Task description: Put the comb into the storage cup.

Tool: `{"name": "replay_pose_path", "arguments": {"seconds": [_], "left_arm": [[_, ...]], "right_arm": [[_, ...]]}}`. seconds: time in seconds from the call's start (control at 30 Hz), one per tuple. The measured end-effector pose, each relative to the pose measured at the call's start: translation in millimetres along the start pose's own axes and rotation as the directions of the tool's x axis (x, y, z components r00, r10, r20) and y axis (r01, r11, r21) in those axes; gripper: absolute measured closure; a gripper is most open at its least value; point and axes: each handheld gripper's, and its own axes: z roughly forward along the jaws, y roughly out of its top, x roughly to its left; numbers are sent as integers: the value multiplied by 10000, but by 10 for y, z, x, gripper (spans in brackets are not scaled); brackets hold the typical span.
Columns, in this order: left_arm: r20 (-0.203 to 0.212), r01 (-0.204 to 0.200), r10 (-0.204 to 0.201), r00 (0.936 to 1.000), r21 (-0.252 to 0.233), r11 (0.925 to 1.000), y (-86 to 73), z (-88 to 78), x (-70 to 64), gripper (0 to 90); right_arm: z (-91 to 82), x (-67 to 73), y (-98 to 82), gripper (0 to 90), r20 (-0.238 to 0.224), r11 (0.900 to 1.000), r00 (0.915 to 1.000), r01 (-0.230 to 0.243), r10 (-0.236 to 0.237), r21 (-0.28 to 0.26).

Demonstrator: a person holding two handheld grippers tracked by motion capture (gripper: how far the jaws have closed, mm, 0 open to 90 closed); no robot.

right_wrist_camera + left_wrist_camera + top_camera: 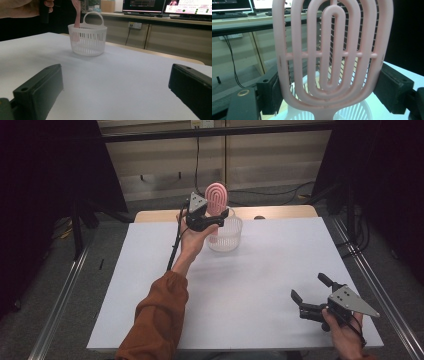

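The pink plastic hairbrush with an oval slotted head stands upright, handle down, over the white slotted plastic basket with a loop handle, which sits at about twelve o'clock on the white surface, toward its far edge. The work in hand looks like lowering the brush into the basket, and it would go best if the handle is kept vertical and centred over the opening, clear of the rim and the loop handle, then eased straight down before letting go, since the light basket could tip or slide if nudged sideways. The left gripper has its fingers clenched on the two edges of the brush head near its lower end, the handle reaching down into the basket mouth. The right gripper rests low at about five o'clock, its fingers spread wide and released, grasping nothing, well apart from the basket.
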Motion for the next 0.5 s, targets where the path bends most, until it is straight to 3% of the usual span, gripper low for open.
{"name": "replay_pose_path", "arguments": {"seconds": [0.5], "left_arm": [[131,140,-145,9998,399,9991,-129,9,0,196]], "right_arm": [[2,3,-1,0,-25,10000,10000,6,-6,18]]}}
